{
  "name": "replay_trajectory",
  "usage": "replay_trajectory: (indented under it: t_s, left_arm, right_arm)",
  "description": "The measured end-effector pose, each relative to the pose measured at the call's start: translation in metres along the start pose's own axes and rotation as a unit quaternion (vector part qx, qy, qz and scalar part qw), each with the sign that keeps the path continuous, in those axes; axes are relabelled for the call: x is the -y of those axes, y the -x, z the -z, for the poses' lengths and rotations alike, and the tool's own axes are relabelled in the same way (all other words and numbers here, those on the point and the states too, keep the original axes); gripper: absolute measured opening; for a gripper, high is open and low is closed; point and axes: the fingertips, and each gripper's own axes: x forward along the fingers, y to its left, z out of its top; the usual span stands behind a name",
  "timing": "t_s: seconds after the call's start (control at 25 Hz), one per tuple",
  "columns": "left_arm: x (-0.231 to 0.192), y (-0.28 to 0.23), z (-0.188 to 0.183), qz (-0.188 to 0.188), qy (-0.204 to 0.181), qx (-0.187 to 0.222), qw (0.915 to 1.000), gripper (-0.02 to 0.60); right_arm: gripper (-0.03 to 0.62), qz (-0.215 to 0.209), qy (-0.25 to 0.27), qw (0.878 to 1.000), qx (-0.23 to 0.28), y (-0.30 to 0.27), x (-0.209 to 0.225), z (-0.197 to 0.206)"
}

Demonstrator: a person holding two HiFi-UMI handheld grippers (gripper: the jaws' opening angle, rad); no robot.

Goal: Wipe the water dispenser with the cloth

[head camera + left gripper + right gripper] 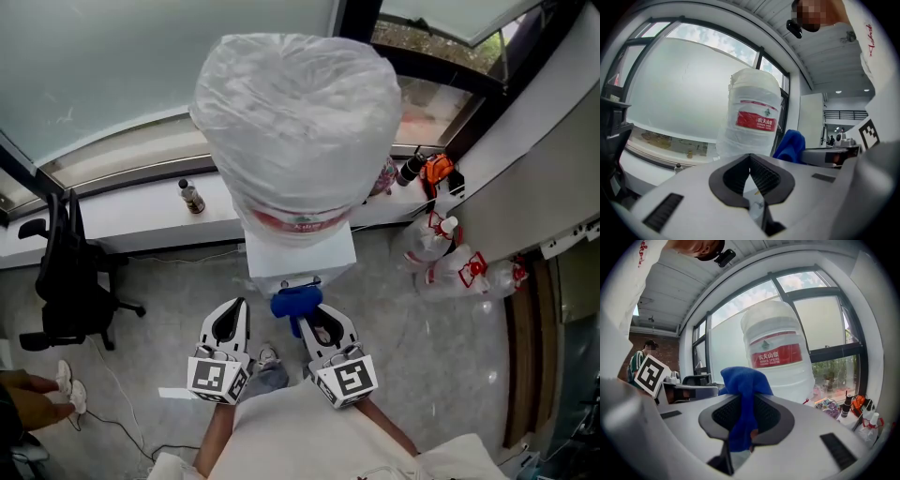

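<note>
The water dispenser (302, 255) is a white box standing against the windowsill, topped by a big bottle (296, 131) wrapped in clear plastic with a red label. My right gripper (308, 315) is shut on a blue cloth (296, 302), held just in front of the dispenser's lower face. In the right gripper view the cloth (742, 401) bunches up out of the closed jaws, with the bottle (776, 352) behind it. Beside it to the left, my left gripper (234, 313) is shut with nothing in it; its pads (761, 177) meet at the tips, and the bottle (753, 117) rises ahead.
A black office chair (67, 274) stands at the left. A small bottle (191, 197) sits on the windowsill (122, 211). Spray and plastic bottles (450, 255) crowd the floor at the right beside a grey wall. A person's feet (42, 389) show at far left.
</note>
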Motion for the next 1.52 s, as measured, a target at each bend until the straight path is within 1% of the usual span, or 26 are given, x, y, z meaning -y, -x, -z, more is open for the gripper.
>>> replay_trajectory:
  t_s: [0.2,0.52,0.64,0.8,0.96,1.16,1.36,1.52]
  left_arm:
    - [-0.008,0.001,0.015,-0.018,-0.004,-0.019,0.9996,0.011]
    - [-0.039,0.003,0.055,-0.036,0.032,-0.051,0.9975,0.011]
    - [-0.051,0.005,0.067,-0.042,0.046,-0.058,0.9964,0.011]
    - [-0.064,0.009,0.077,-0.046,0.053,-0.067,0.9953,0.011]
    - [-0.075,0.013,0.081,-0.053,0.055,-0.073,0.9944,0.011]
    - [-0.087,0.018,0.077,-0.072,0.054,-0.074,0.9932,0.011]
    - [-0.101,0.029,0.077,-0.101,0.059,-0.072,0.9905,0.011]
    - [-0.105,0.032,0.073,-0.116,0.057,-0.071,0.9891,0.011]
  right_arm:
    - [0.086,-0.009,-0.017,1.0,-0.025,-0.01,0.003,0.021]
    - [0.086,-0.032,-0.028,0.996,-0.076,-0.04,-0.011,0.067]
    - [0.086,-0.033,-0.036,0.994,-0.093,-0.05,-0.014,0.086]
    - [0.086,-0.03,-0.037,0.993,-0.106,-0.061,-0.017,0.101]
    - [0.086,-0.042,-0.025,0.993,-0.104,-0.081,-0.022,0.103]
    - [0.086,-0.079,-0.019,0.992,-0.095,-0.115,-0.037,0.103]
    - [0.086,-0.115,-0.015,0.989,-0.097,-0.147,-0.057,0.109]
    - [0.086,-0.123,-0.016,0.988,-0.095,-0.166,-0.057,0.111]
